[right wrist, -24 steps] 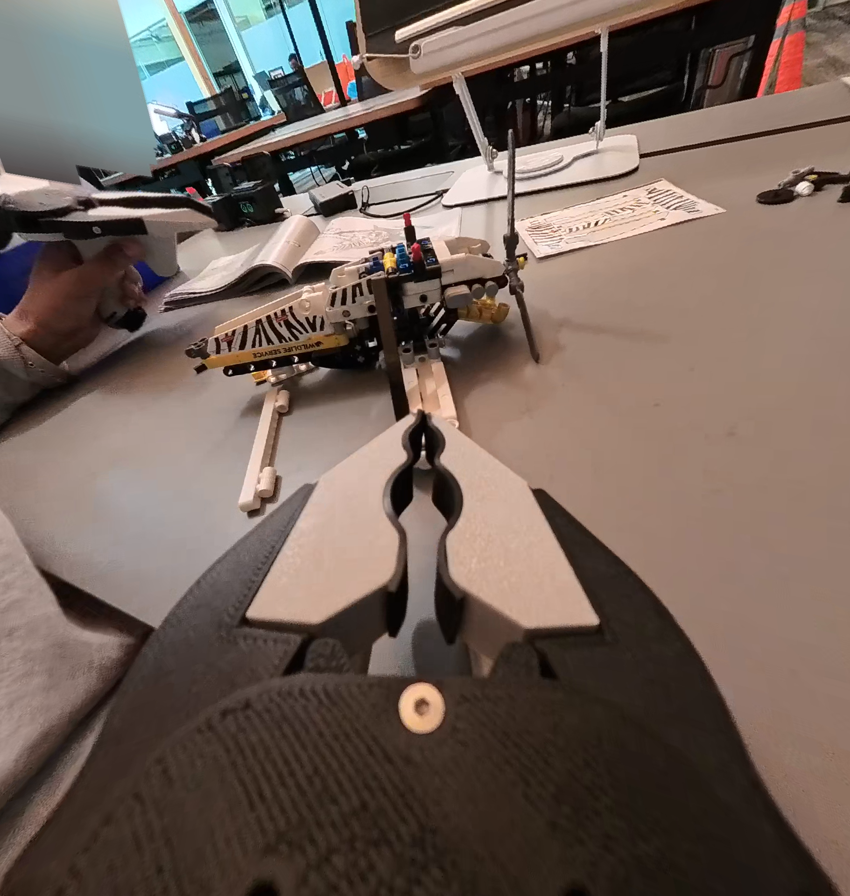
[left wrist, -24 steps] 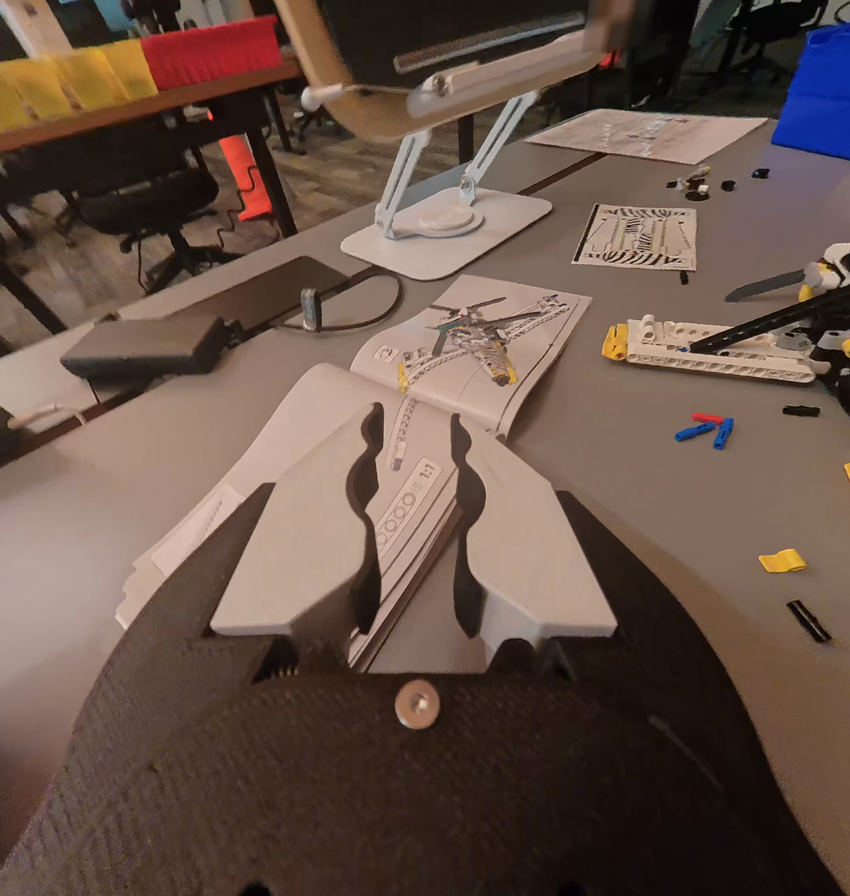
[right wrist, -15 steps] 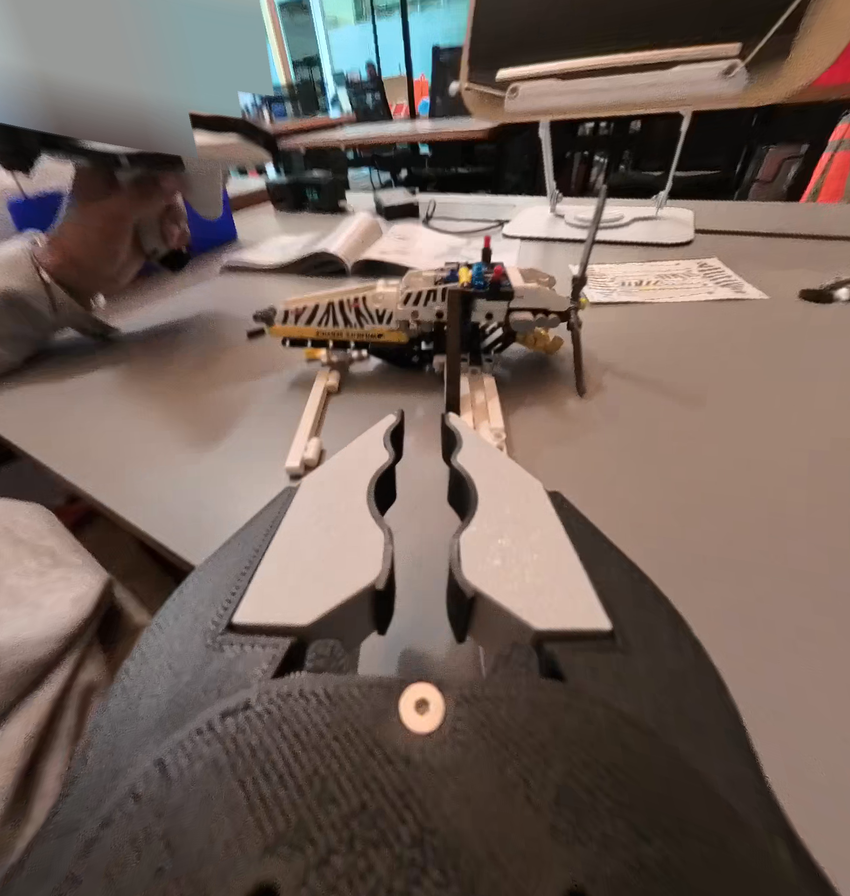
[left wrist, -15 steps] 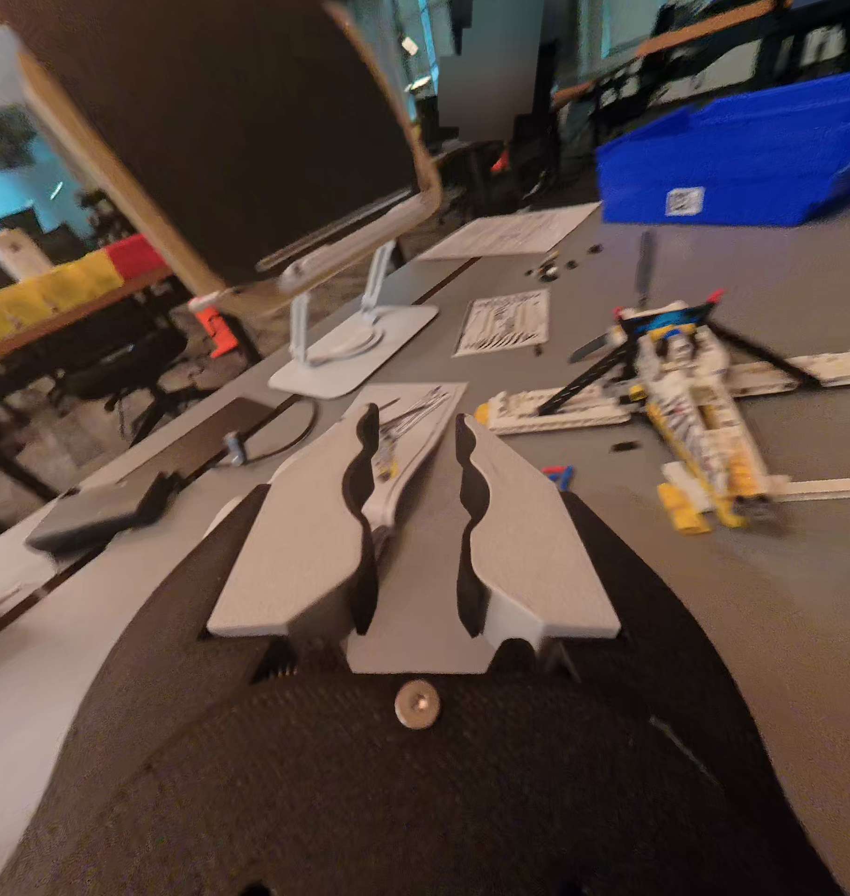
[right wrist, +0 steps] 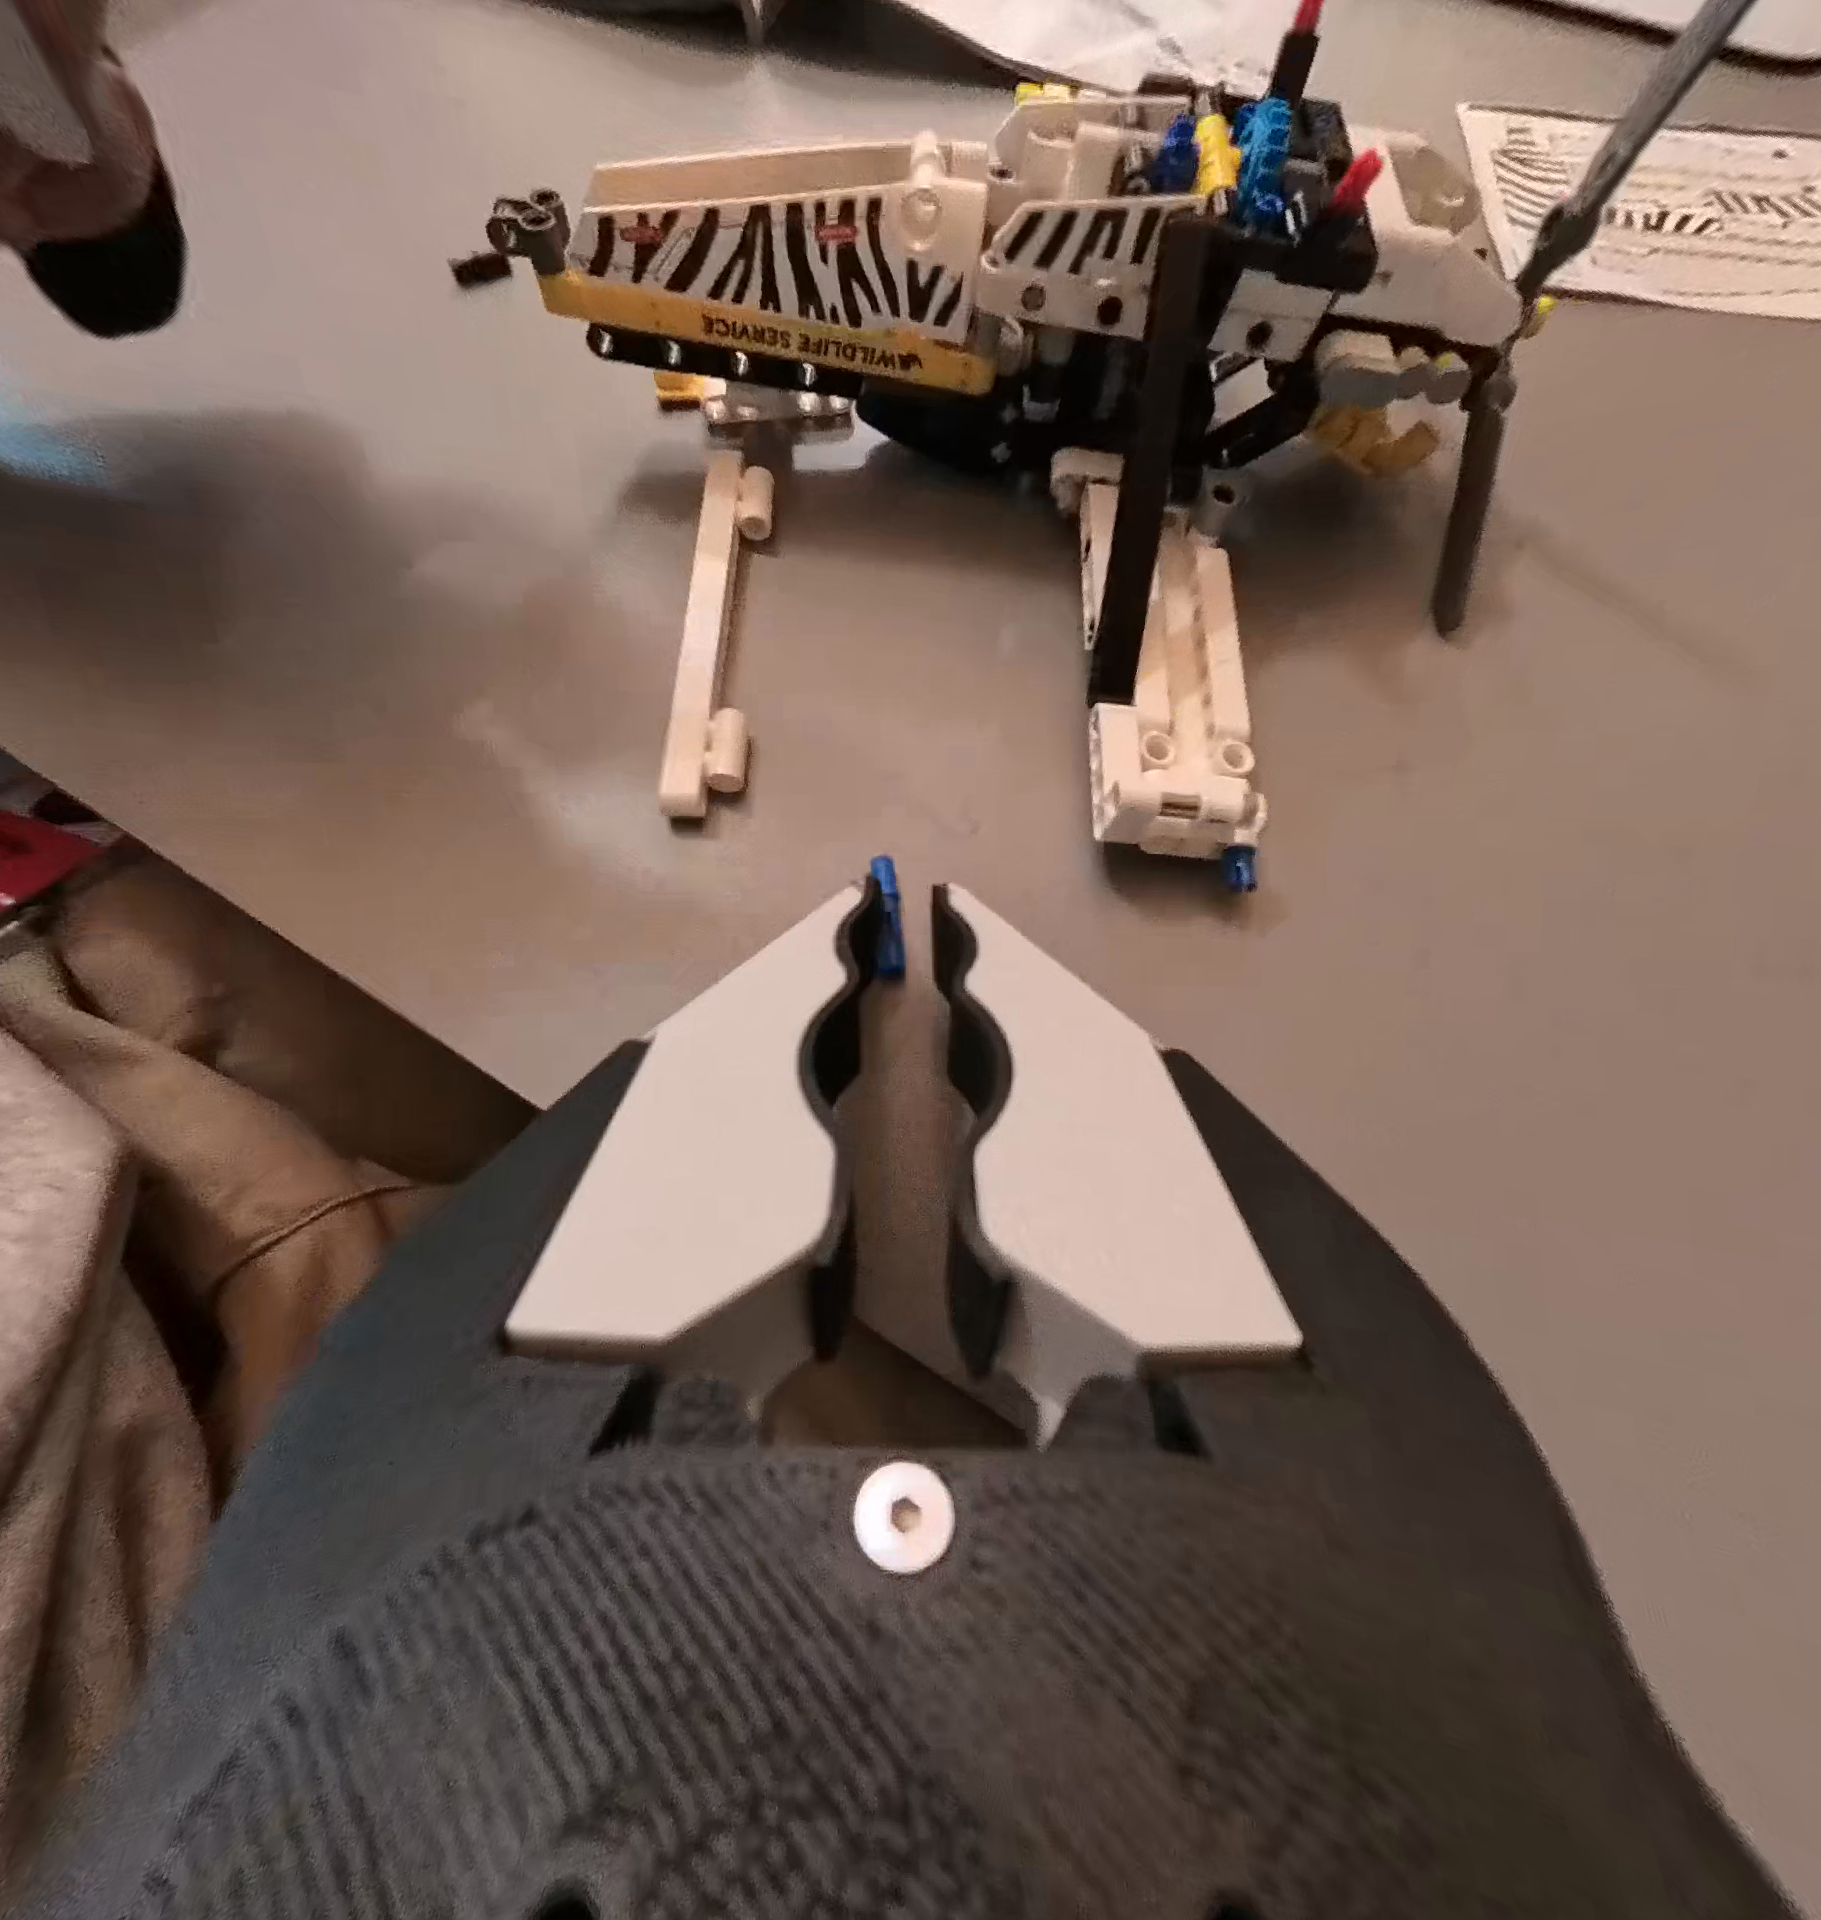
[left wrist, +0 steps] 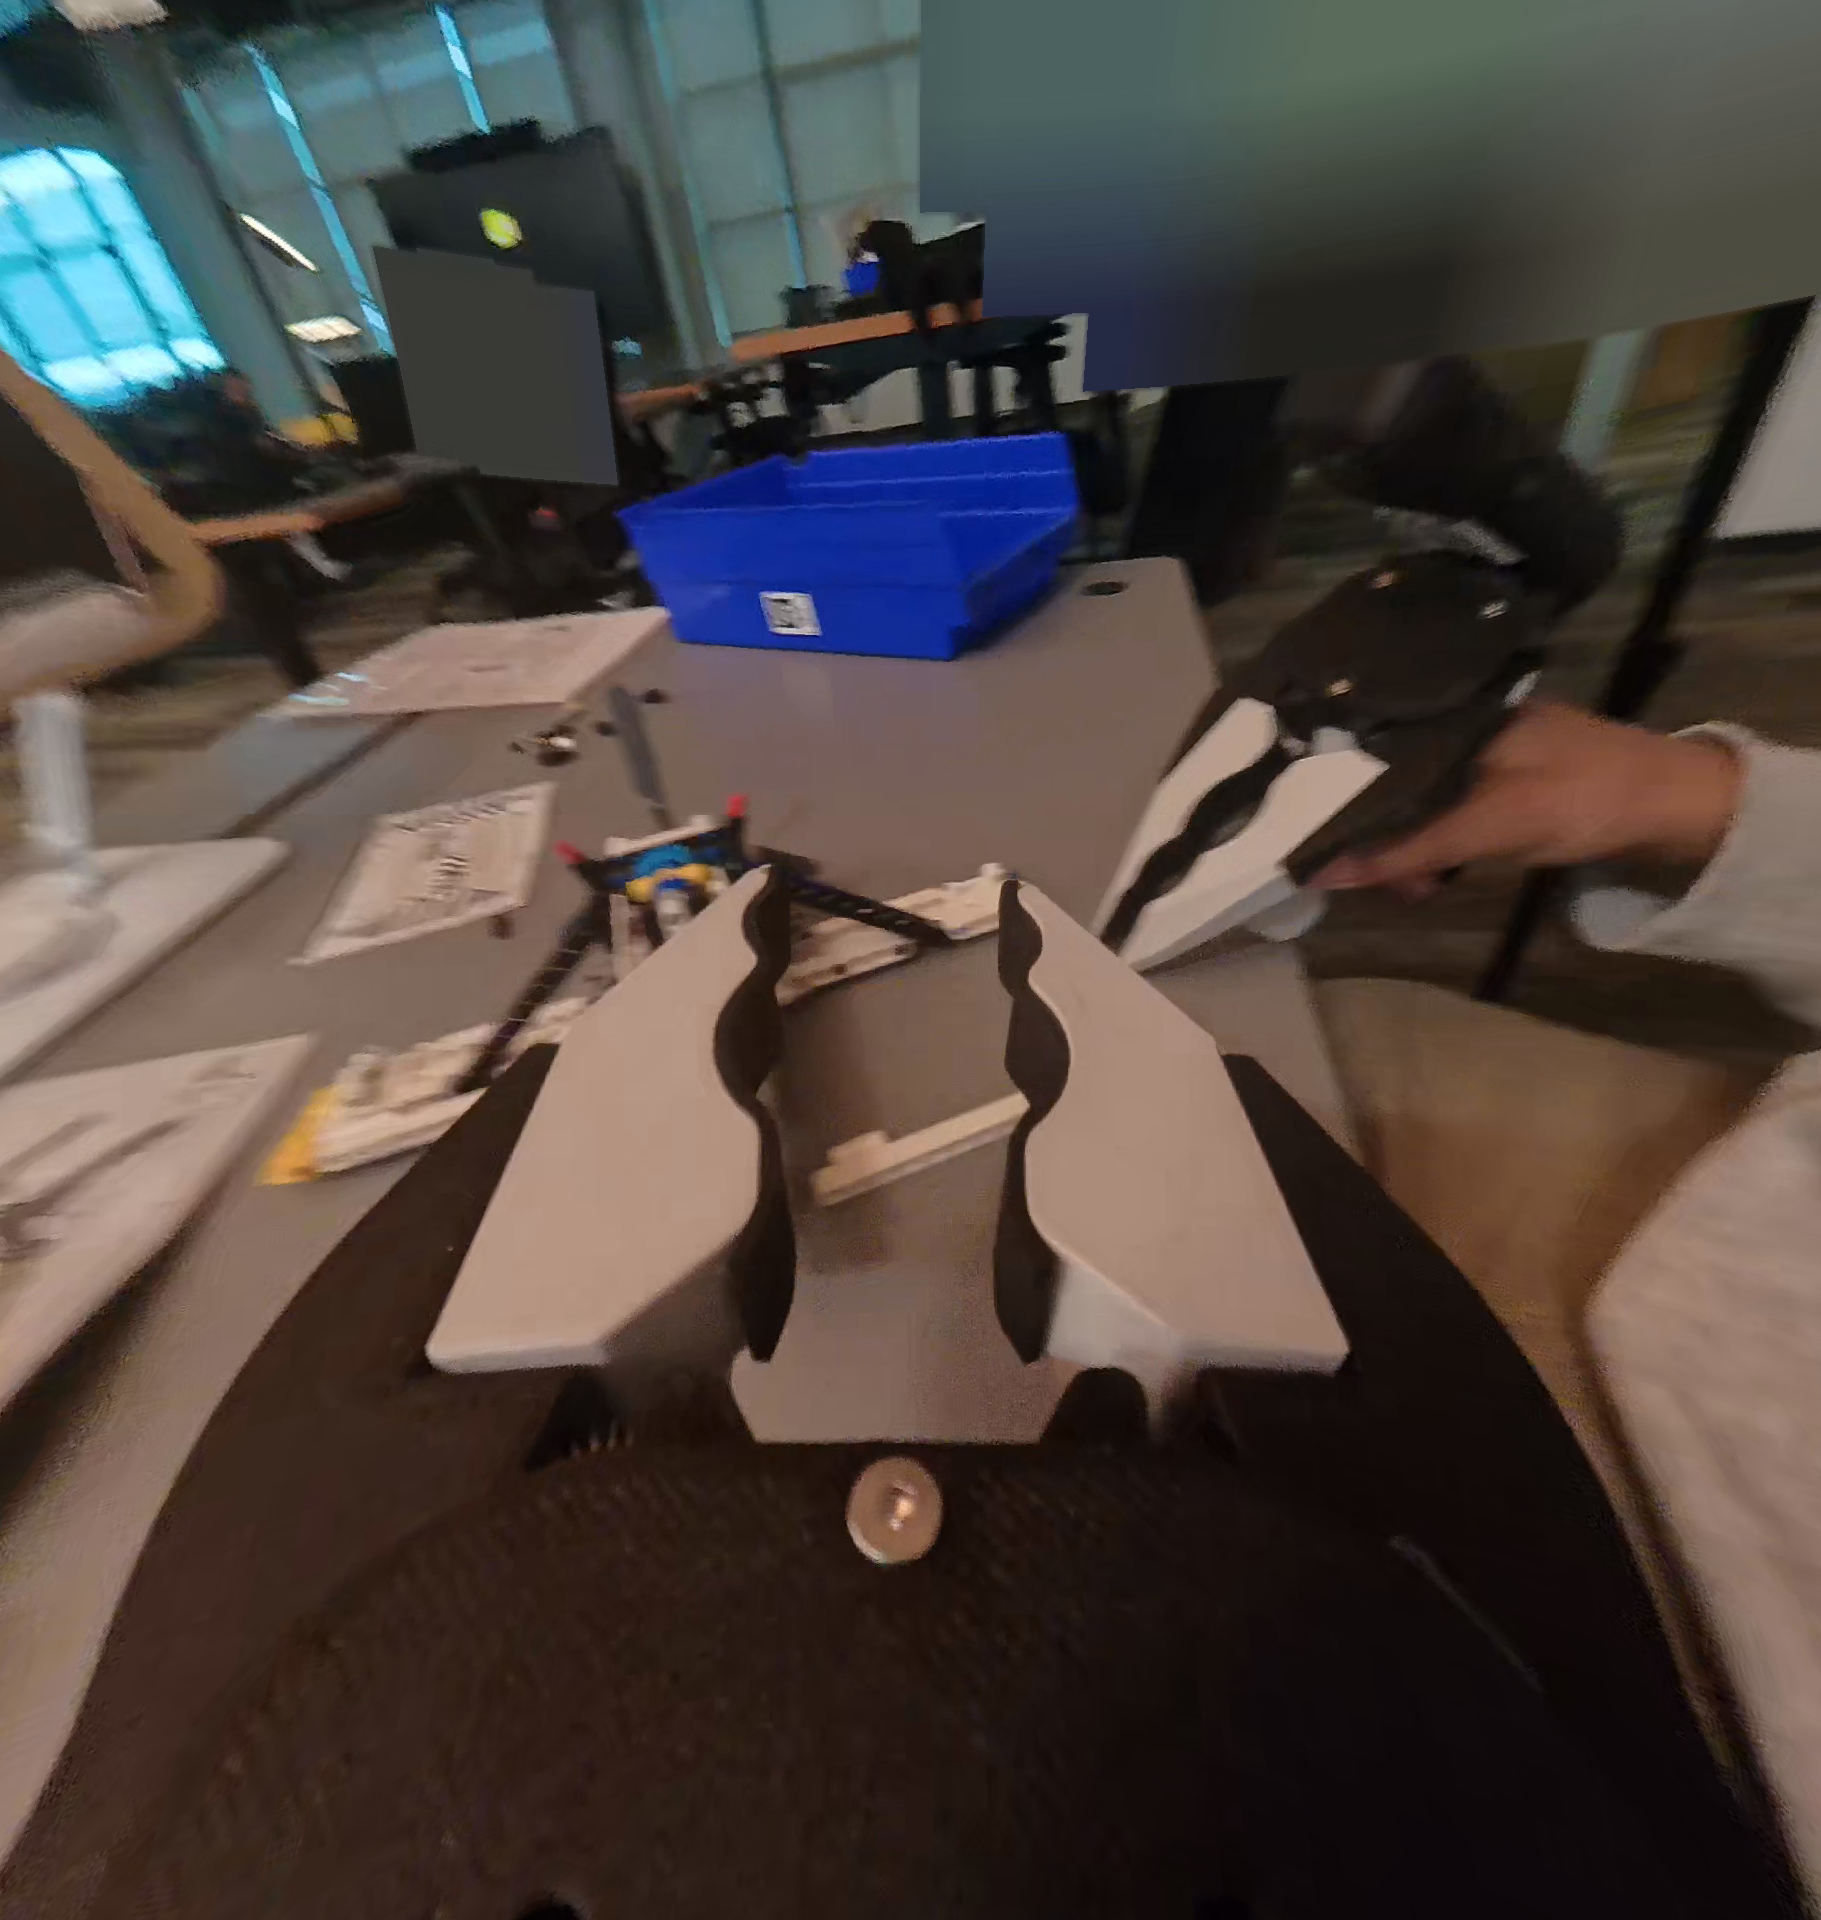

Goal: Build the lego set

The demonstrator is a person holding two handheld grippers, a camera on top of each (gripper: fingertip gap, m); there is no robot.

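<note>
While the half-built zebra-striped lego aeroplane (right wrist: 1031, 281) rests on the grey table (right wrist: 1508, 935) ahead of both grippers, a small blue pin (right wrist: 887, 920) is seen at the tip of the right gripper (right wrist: 901, 914), lying against the inner face of its left finger; the jaws stand narrow with a slim gap showing, so whether the pin is truly clamped cannot be told. The left gripper (left wrist: 885, 914) is held above the table with its fingers wide and nothing between them. The step in hand is judged to be the seating of this pin into the model, perhaps into the white wing beam (right wrist: 1176, 727) that reaches toward the camera and already carries a second blue pin (right wrist: 1240, 868) at its near corner. For this to be done well, the pin should be gripped firmly and squarely, lined up with its hole, and pressed straight in, while the model is steadied by the left gripper so that it is not pushed across the smooth tabletop. A looser white beam (right wrist: 703, 665) lies to the left of the wing. Farther off, a blue plastic bin (left wrist: 854, 551) stands at the far table end, with a striped sticker sheet (left wrist: 428, 883) and an open instruction booklet (left wrist: 64, 1195) lying flat. An office with desks and windows is seen beyond, blurred.
</note>
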